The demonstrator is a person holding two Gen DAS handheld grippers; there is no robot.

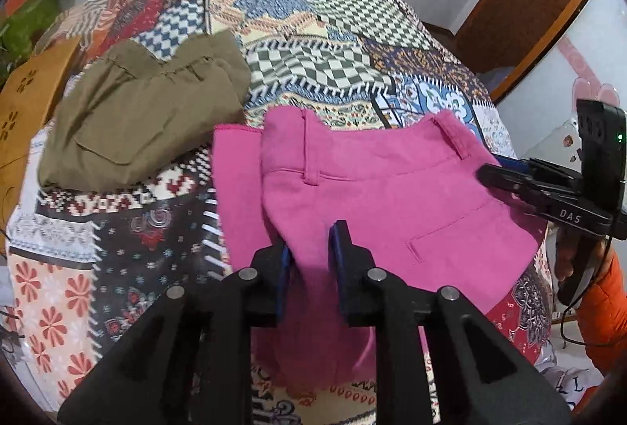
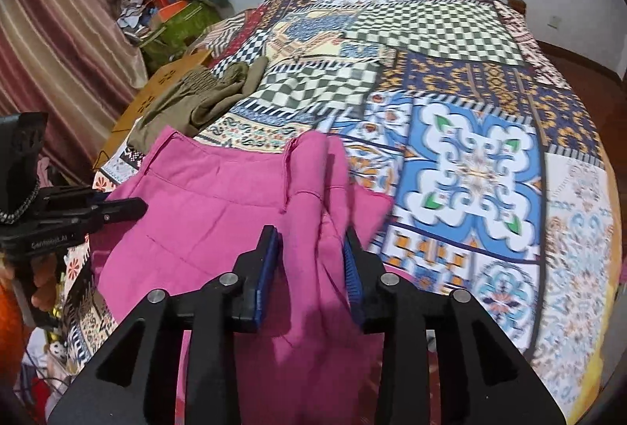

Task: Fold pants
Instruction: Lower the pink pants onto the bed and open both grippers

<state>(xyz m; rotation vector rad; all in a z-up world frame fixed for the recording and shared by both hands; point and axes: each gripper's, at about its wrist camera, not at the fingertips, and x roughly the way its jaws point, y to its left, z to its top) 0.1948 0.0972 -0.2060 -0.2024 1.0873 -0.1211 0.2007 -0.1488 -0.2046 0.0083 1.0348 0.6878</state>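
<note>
A pair of bright pink fabric pants (image 1: 384, 197) lies on a bed covered by a multicoloured patchwork-print bedspread (image 1: 321, 44), waistband toward the top of the frame, filling the lower centre of both views.

In the left wrist view, the left gripper (image 1: 309, 248) sits at the bottom centre, its blue-padded black jaws narrowly parted with a ridge of pink cloth rising between them; whether the pads actually pinch it is not clear. This view alone shows a back welt pocket and belt loops on the pants, a folded olive-green garment (image 1: 141, 119) laid flat at centre left with its pocket flap showing, and an orange sleeve (image 1: 603, 307) at the lower right edge. The right gripper (image 1: 490, 172) enters from the right, its tip at the waistband edge.

In the right wrist view, the right gripper (image 2: 311, 252) straddles a bunched fold of pink cloth, jaws moderately apart, the pads not visibly pressing. Only here appear a striped maroon curtain (image 2: 58, 44) at upper left and a large blue-and-white medallion patch at centre right.
</note>
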